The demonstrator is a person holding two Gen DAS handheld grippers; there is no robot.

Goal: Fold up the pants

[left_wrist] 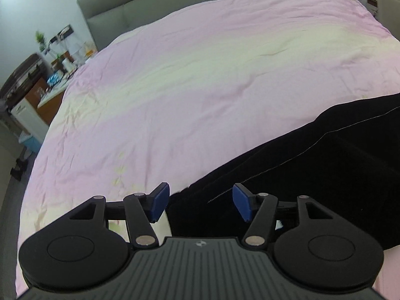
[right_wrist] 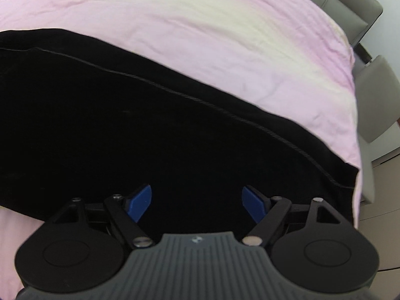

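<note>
One pair of black pants (right_wrist: 125, 130) lies spread flat on a bed, filling the left and centre of the right wrist view and running to the lower right of the left wrist view, a thin pale seam line (right_wrist: 225, 111) crossing the cloth. Its far end sits close to the bed's edge at the right of the right wrist view. Over the dark fabric hangs the right claw (right_wrist: 197, 201), blue pads spread wide with nothing between them. At the bottom of the left wrist view the left claw (left_wrist: 201, 201) is likewise parted and empty, poised above the pants' near end where cloth meets the pink-and-cream bedcover (left_wrist: 175, 87). Risks from here appear plain: a claw closing too deep could pinch the soft bedcover along with the pants, dragging both; catching only the top layer would likely leave the fold uneven. Fabric near the mattress edge might slip toward the floor (right_wrist: 380, 215) if pulled that way.
</note>
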